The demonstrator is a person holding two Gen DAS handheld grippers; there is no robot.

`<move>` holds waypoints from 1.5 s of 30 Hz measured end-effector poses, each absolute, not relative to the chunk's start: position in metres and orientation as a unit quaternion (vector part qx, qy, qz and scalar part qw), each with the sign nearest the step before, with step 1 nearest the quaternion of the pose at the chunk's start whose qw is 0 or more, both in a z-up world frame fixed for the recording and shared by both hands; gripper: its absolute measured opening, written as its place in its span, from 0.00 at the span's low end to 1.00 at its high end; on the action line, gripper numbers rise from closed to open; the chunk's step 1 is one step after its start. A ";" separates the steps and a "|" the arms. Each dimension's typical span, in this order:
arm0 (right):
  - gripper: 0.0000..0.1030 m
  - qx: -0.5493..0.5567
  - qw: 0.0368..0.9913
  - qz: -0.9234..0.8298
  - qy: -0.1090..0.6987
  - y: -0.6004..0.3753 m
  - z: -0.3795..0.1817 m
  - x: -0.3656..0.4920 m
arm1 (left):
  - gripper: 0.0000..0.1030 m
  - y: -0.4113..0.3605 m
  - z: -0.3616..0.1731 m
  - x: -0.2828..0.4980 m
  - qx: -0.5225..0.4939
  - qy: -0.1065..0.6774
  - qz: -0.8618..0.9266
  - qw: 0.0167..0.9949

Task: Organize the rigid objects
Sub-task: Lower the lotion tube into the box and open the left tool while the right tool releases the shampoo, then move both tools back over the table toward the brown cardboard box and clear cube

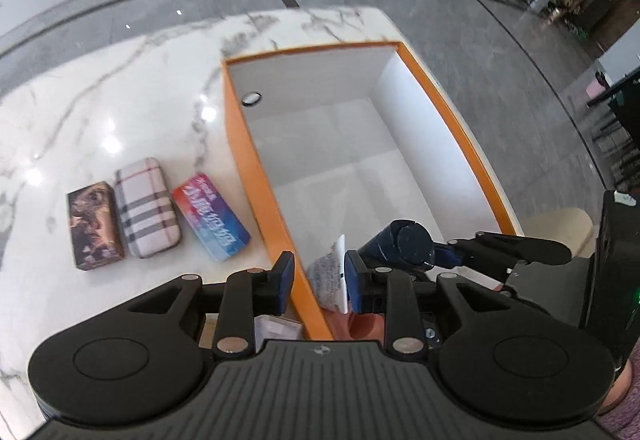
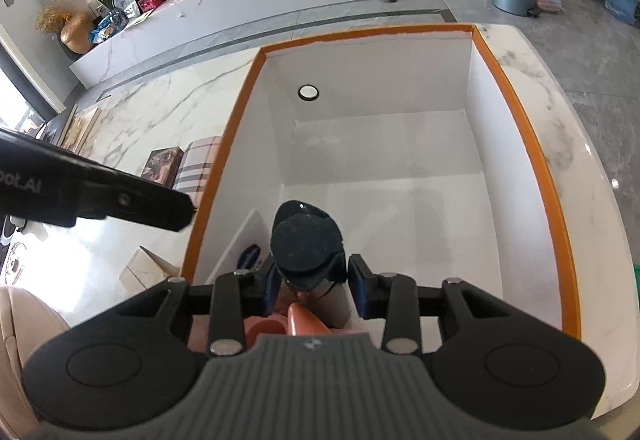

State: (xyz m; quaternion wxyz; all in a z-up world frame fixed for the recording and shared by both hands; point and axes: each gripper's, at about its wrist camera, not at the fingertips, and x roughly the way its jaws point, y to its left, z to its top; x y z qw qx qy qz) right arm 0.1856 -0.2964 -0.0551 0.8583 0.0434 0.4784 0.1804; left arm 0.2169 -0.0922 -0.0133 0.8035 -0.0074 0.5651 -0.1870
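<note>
An orange-rimmed white box [image 1: 256,168] [image 2: 532,144] stands on the marble table. My right gripper [image 2: 312,284] is over its near left corner, jaws a little apart around a dark blue capped bottle [image 2: 306,244], which also shows in the left wrist view [image 1: 400,240]; the right pad looks clear of it. A white carton [image 2: 244,240] leans in the box beside it. My left gripper [image 1: 318,276] is open and empty over the box's near rim. Left of the box lie a brown printed box [image 1: 94,226], a plaid case [image 1: 148,208] and a red-blue pack [image 1: 212,218].
An orange-pink object [image 2: 304,320] lies in the box under the right gripper. A small beige box [image 2: 144,270] sits on the table by the box's near left corner. The table edge runs close behind and right of the box. Floor, bin and TV bench lie beyond.
</note>
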 end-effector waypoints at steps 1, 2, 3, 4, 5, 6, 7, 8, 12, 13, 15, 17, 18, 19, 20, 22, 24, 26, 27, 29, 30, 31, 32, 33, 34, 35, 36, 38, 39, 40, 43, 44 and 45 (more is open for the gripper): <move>0.37 0.043 0.860 0.181 0.476 -0.296 -0.053 0.185 | 0.31 -0.089 -0.011 0.212 -0.010 0.563 -0.185 0.806; 0.37 0.042 0.861 0.182 0.474 -0.296 -0.051 0.184 | 0.31 -0.086 -0.008 0.209 -0.013 0.561 -0.185 0.807; 0.37 0.040 0.861 0.182 0.473 -0.295 -0.049 0.183 | 0.31 -0.083 -0.009 0.206 -0.018 0.559 -0.184 0.808; 0.37 0.038 0.862 0.182 0.471 -0.295 -0.048 0.182 | 0.31 -0.081 -0.006 0.206 -0.021 0.558 -0.183 0.809; 0.37 0.036 0.863 0.182 0.470 -0.294 -0.046 0.181 | 0.31 -0.079 -0.006 0.204 -0.024 0.557 -0.181 0.810; 0.38 0.034 0.863 0.181 0.470 -0.292 -0.046 0.179 | 0.31 -0.077 -0.005 0.201 -0.027 0.554 -0.180 0.813; 0.38 0.031 0.865 0.179 0.469 -0.292 -0.045 0.178 | 0.31 -0.075 -0.003 0.198 -0.029 0.551 -0.179 0.814; 0.38 0.028 0.866 0.176 0.467 -0.291 -0.044 0.176 | 0.31 -0.074 -0.001 0.194 -0.032 0.549 -0.178 0.816; 0.36 -0.005 0.872 0.175 0.458 -0.284 -0.041 0.174 | 0.31 -0.068 -0.002 0.182 -0.043 0.545 -0.177 0.818; 0.36 -0.016 0.873 0.178 0.454 -0.282 -0.041 0.174 | 0.31 -0.066 0.000 0.181 -0.044 0.544 -0.175 0.820; 0.36 -0.044 0.877 0.182 0.443 -0.275 -0.039 0.173 | 0.31 -0.060 0.002 0.177 -0.046 0.540 -0.171 0.823; 0.36 -0.065 0.878 0.187 0.435 -0.270 -0.039 0.173 | 0.31 -0.056 0.002 0.176 -0.049 0.538 -0.165 0.825; 0.36 -0.068 0.877 0.187 0.437 -0.268 -0.040 0.174 | 0.31 -0.054 0.002 0.174 -0.051 0.537 -0.163 0.826; 0.36 -0.071 0.875 0.191 0.439 -0.267 -0.042 0.174 | 0.31 -0.054 0.002 0.174 -0.053 0.537 -0.162 0.826; 0.36 -0.075 0.877 0.195 0.433 -0.268 -0.042 0.173 | 0.31 -0.054 0.001 0.173 -0.054 0.536 -0.162 0.827; 0.36 -0.078 0.876 0.193 0.434 -0.267 -0.041 0.171 | 0.31 -0.054 0.001 0.169 -0.055 0.532 -0.164 0.829; 0.36 -0.074 0.876 0.189 0.438 -0.268 -0.041 0.170 | 0.31 -0.054 -0.001 0.166 -0.058 0.530 -0.165 0.830; 0.38 -0.067 0.878 0.182 0.439 -0.269 -0.041 0.169 | 0.31 -0.055 -0.003 0.165 -0.062 0.530 -0.167 0.829; 0.40 -0.066 0.878 0.178 0.439 -0.268 -0.041 0.169 | 0.31 -0.055 -0.004 0.164 -0.061 0.529 -0.168 0.830; 0.46 -0.065 0.881 0.173 0.436 -0.268 -0.039 0.167 | 0.31 -0.056 -0.005 0.162 -0.059 0.525 -0.166 0.832; 0.50 -0.065 0.883 0.170 0.433 -0.267 -0.037 0.166 | 0.31 -0.056 -0.005 0.160 -0.059 0.522 -0.166 0.834; 0.51 -0.064 0.885 0.169 0.430 -0.268 -0.035 0.165 | 0.31 -0.056 -0.004 0.158 -0.060 0.518 -0.166 0.837; 0.51 -0.061 0.886 0.168 0.427 -0.268 -0.032 0.164 | 0.31 -0.055 -0.003 0.156 -0.062 0.514 -0.165 0.840; 0.53 -0.058 0.887 0.168 0.426 -0.268 -0.031 0.163 | 0.31 -0.053 -0.002 0.154 -0.064 0.509 -0.164 0.842; 0.56 -0.055 0.888 0.167 0.424 -0.267 -0.029 0.162 | 0.31 -0.052 0.000 0.151 -0.065 0.502 -0.164 0.846; 0.59 -0.054 0.890 0.165 0.421 -0.268 -0.026 0.161 | 0.31 -0.050 0.003 0.147 -0.065 0.492 -0.165 0.852; 0.60 -0.053 0.893 0.162 0.417 -0.268 -0.024 0.159 | 0.31 -0.048 0.006 0.143 -0.063 0.481 -0.164 0.859; 0.61 -0.050 0.897 0.156 0.412 -0.270 -0.018 0.155 | 0.31 -0.044 0.012 0.137 -0.064 0.461 -0.164 0.870; 0.63 -0.047 0.899 0.152 0.408 -0.270 -0.016 0.152 | 0.31 -0.041 0.015 0.134 -0.065 0.452 -0.165 0.874; 0.63 -0.044 0.901 0.149 0.405 -0.271 -0.013 0.150 | 0.31 -0.038 0.017 0.130 -0.063 0.443 -0.164 0.879; 0.64 -0.031 0.911 0.148 0.384 -0.270 0.001 0.139 | 0.43 -0.029 0.023 0.121 -0.052 0.416 -0.154 0.895; 0.64 -0.025 0.913 0.152 0.378 -0.269 0.005 0.136 | 0.50 -0.025 0.025 0.117 -0.048 0.405 -0.148 0.901; 0.64 -0.018 0.915 0.160 0.370 -0.268 0.009 0.133 | 0.53 -0.020 0.026 0.115 -0.043 0.398 -0.139 0.906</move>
